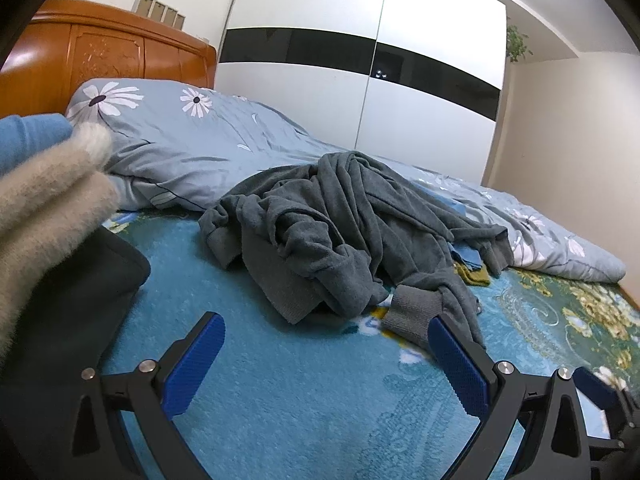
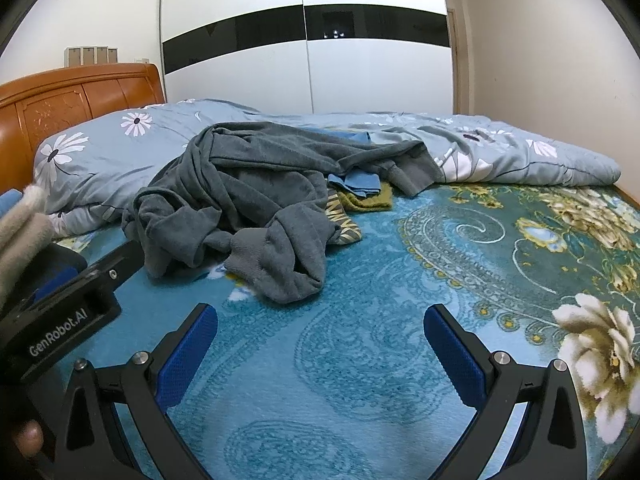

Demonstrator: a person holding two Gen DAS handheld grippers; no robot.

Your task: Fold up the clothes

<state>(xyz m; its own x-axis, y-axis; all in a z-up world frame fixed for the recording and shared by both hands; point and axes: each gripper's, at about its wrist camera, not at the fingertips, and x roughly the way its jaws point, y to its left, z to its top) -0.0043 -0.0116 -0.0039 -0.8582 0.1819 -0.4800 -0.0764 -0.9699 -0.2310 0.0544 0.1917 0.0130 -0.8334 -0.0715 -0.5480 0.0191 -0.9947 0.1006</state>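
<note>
A crumpled dark grey sweatshirt lies in a heap on the blue patterned bedspread; it also shows in the right wrist view. A ribbed grey cuff lies just beyond my left gripper's right finger. Blue cloth and an olive-yellow garment lie under the heap's right side. My left gripper is open and empty, just short of the heap. My right gripper is open and empty over bare bedspread, in front of the heap.
Folded beige fluffy clothing and a dark folded item are stacked at the left. A light blue flowered duvet lies along the bed's far side. A wooden headboard stands at left, a white wardrobe behind. The left gripper's body shows at left.
</note>
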